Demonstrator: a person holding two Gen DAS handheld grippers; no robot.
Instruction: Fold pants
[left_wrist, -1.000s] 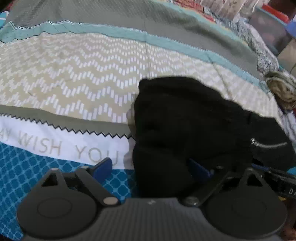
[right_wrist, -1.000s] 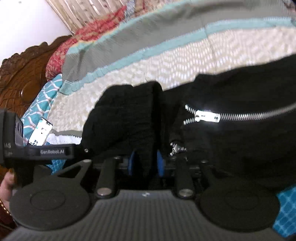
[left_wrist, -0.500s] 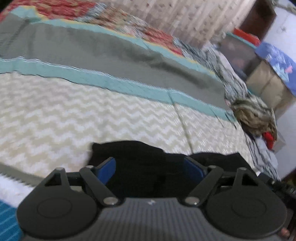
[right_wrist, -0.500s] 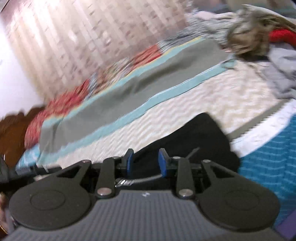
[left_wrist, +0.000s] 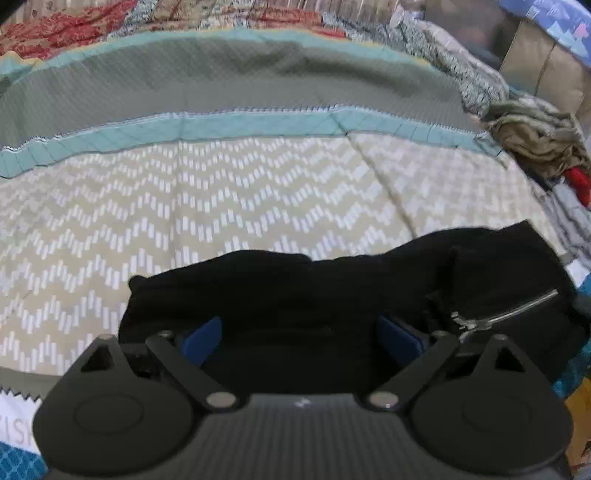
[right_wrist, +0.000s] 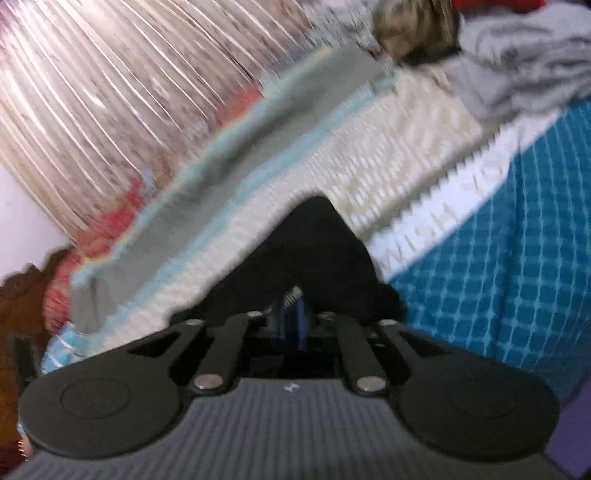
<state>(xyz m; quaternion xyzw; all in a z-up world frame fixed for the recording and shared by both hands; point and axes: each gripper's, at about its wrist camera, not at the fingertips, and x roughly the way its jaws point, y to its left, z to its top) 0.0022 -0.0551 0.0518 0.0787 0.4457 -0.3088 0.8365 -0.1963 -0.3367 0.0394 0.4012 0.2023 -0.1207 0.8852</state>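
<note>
Both wrist views have swung since a second ago: the left one has the black pants (left_wrist: 332, 295) running as a low band across the lower half of the frame instead of a tall heap right of centre, and the right one, which was filled with dark cloth and a bright zipper, now sees a small dark wedge at lower centre with the bedspread (right_wrist: 498, 258) spread to the right.

On the left gripper (left_wrist: 306, 341) the jaws have just been opening and stand wide, the blue pads (left_wrist: 202, 338) clear of the cloth on either side; the pants lie between and beyond them, not pinched. On the right gripper (right_wrist: 291, 317) the jaws have just been closing to a narrow gap, and dark fabric with a glint of zipper teeth sits right at the pads, so it reads as a grip on the pants (the blur keeps this from being certain).

In the left view the pants rest on the chevron panel of the bedspread, bunched into a thick bundle, with the zipper (left_wrist: 517, 310) showing at its lower-right end. A heap of other clothes (left_wrist: 535, 147) sits at the right edge, well apart.

By my reading, at least one fold is in, since the bundle is short and layered. What seems left is another fold or a squaring-up, as the edges look uneven.
</note>
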